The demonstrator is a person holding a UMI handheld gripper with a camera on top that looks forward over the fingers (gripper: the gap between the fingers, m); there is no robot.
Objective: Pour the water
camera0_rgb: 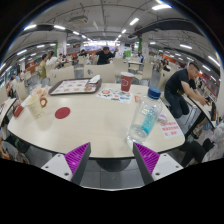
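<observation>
A clear plastic water bottle [144, 121] with a blue label stands on the beige table [95, 115], ahead of my right finger. A red cup [126, 85] stands at the far side of the table, with a blue-capped bottle [153, 91] to its right. My gripper [112, 163] is open above the table's near edge, its purple pads [78, 156] wide apart with nothing between them. The clear bottle lies beyond the fingertips, apart from them.
A dark tray [75, 87] lies at the far left of the table, a red round coaster [62, 113] nearer. A snack bag [38, 102] stands at the left. A person in black [180, 85] leans at the right; another sits behind [104, 57].
</observation>
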